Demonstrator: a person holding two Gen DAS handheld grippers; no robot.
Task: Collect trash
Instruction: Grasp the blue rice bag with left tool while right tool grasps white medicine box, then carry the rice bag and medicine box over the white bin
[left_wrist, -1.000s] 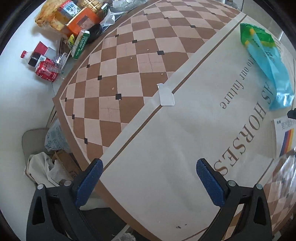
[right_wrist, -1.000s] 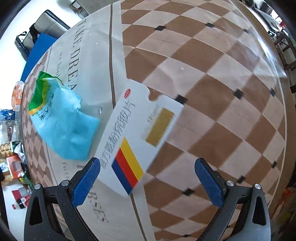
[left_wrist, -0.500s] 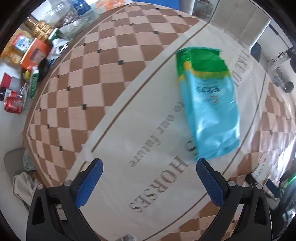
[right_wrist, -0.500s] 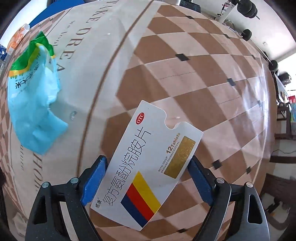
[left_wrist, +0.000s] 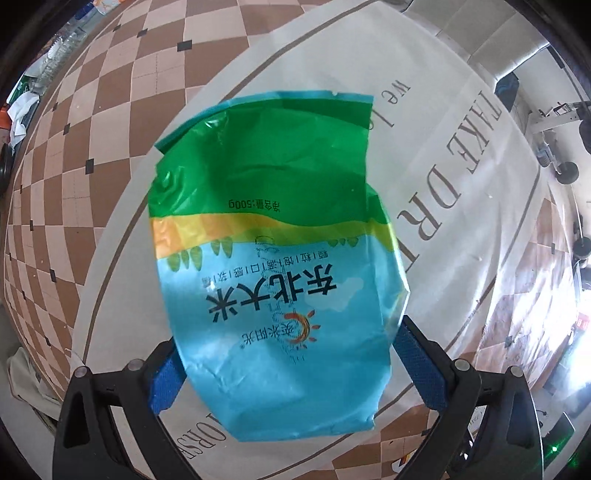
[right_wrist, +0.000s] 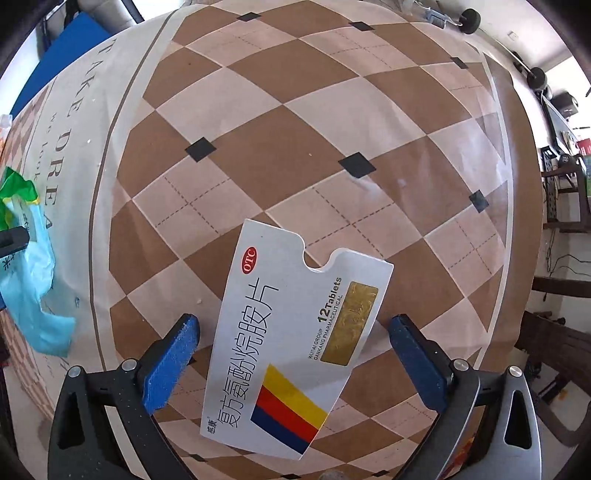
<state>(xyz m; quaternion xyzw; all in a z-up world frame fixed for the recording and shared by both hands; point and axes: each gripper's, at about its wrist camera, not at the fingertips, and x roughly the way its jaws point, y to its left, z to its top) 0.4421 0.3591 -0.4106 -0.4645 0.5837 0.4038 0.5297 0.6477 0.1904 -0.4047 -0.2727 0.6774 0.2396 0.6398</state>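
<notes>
The left tongs are spread wide, their blue pads standing on either side of a crumpled rice bag, blue below and green above with a yellow band between. The bag lies flat on the tabletop, its blue lower end reaching back between the two pads and covering part of the left one; whether either pad touches the plastic cannot be told. The cloth under the bag is cream with large brown lettering, and brown-and-beige checks spread away to the left of these tongs.

The right tongs are also apart. Between their pads lies a flattened white medicine box marked OTC and 12 Tablets, with a gold patch and yellow, red and blue stripes. It rests tilted on the checked part of the tabletop, its striped end nearest these tongs and its notched end pointing away. Neither pad touches it; a gap shows on each side. Far to the left of the right tongs, the rice bag appears again at the edge of view.
</notes>
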